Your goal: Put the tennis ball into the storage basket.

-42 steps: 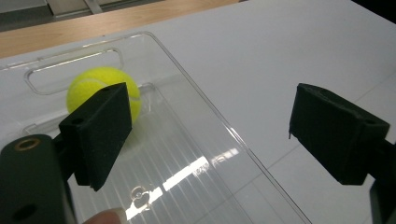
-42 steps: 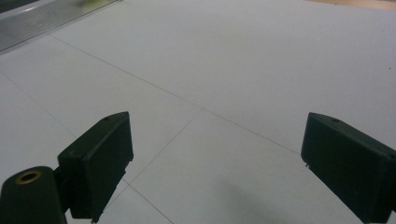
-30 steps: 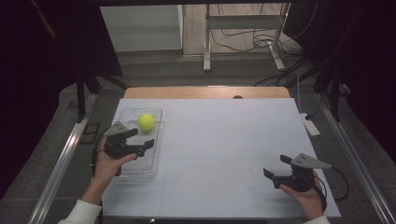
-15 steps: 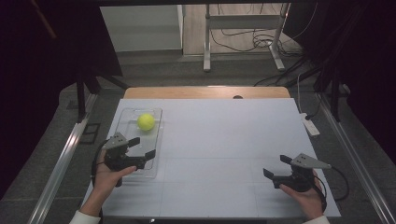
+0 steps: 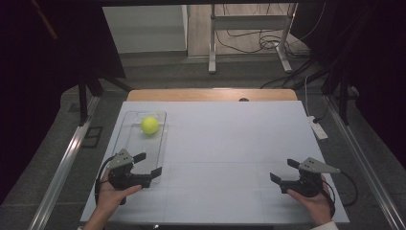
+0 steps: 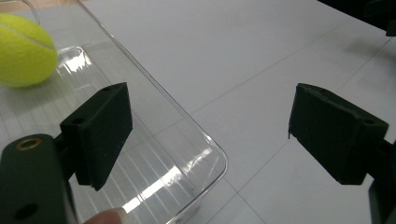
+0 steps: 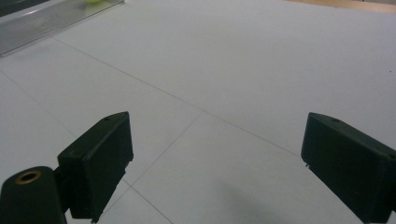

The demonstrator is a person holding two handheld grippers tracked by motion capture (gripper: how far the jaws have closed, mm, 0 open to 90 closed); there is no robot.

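ball [image 5: 149, 125]: in the clear tray [image 5: 158, 143], far end, at 12 o'clock from left gripper [image 5: 147, 164] | left gripper: jaws wide apart, holding nothing, over tray's near end | right gripper [image 5: 283, 170]: jaws wide apart, holding nothing, over white table [image 5: 230, 143]

A yellow-green tennis ball [image 5: 150, 125] lies in a clear ribbed tray [image 5: 154, 151] on the white table [image 5: 230, 143].

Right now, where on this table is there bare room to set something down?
The broad white stretch between the clear tray and the right gripper is free, up to the far wooden edge. It is crowded at the left: tennis ball in the tray, left gripper over its near end.
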